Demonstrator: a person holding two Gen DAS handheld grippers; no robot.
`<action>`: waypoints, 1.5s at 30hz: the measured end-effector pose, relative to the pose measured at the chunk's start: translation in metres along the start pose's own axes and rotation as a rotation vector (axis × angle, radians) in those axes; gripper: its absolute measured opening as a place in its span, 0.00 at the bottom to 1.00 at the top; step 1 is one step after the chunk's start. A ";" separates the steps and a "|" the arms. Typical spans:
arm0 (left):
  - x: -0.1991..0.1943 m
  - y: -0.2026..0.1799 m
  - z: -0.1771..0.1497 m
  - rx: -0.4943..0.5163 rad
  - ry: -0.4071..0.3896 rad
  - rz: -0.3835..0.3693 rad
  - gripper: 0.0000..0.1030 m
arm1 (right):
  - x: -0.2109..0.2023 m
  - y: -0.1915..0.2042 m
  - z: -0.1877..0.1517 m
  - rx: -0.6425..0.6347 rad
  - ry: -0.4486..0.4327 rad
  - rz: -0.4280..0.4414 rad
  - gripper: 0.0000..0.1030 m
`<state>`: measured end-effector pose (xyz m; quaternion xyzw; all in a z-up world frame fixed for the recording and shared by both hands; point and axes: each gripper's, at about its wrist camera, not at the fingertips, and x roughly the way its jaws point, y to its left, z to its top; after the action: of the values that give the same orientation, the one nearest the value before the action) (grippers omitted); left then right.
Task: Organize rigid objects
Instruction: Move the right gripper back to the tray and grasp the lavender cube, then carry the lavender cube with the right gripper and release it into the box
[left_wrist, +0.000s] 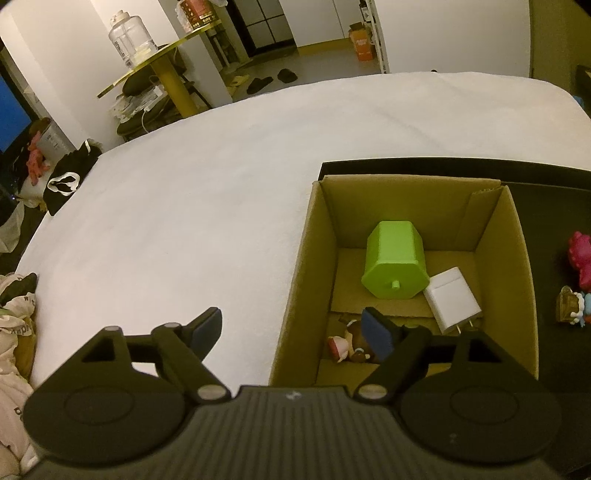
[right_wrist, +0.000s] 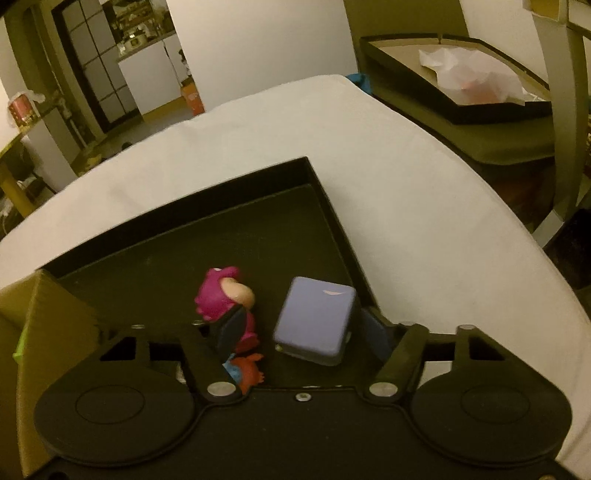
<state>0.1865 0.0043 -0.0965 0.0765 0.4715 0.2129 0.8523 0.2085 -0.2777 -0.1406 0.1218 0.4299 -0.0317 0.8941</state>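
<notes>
A cardboard box (left_wrist: 303, 280) stands on a black tray (left_wrist: 546, 192) on the white bed. Inside lie a green octagonal container (left_wrist: 395, 266), a white charger (left_wrist: 452, 299) and a small figurine (left_wrist: 347, 345). My left gripper (left_wrist: 291, 332) is open and empty, straddling the box's left wall. In the right wrist view my right gripper (right_wrist: 301, 332) is open above the tray (right_wrist: 258, 236); a purple-blue box (right_wrist: 314, 319) lies between its fingers, the right finger close to its side. A pink figurine (right_wrist: 221, 295) stands by the left finger (right_wrist: 229, 330), with a small red and blue toy (right_wrist: 247, 367) below.
The pink figurine (left_wrist: 580, 258) and a small toy (left_wrist: 570, 304) show on the tray's right in the left wrist view. The cardboard box corner (right_wrist: 40, 306) is at the right wrist view's left. Clothes (left_wrist: 14, 325) lie at the bed's left edge. A black bin (right_wrist: 461, 88) stands beyond the bed.
</notes>
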 end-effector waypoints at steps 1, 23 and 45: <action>0.000 0.001 0.000 0.001 -0.002 0.001 0.79 | 0.003 -0.003 -0.001 0.012 0.016 0.005 0.42; -0.021 0.030 -0.015 -0.034 -0.023 -0.018 0.79 | -0.054 0.002 0.025 0.001 -0.125 0.168 0.39; -0.013 0.057 -0.036 -0.057 0.000 -0.176 0.79 | -0.098 0.066 0.022 -0.203 -0.187 0.238 0.39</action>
<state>0.1335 0.0468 -0.0870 0.0104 0.4700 0.1506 0.8697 0.1741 -0.2244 -0.0384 0.0775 0.3286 0.1067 0.9352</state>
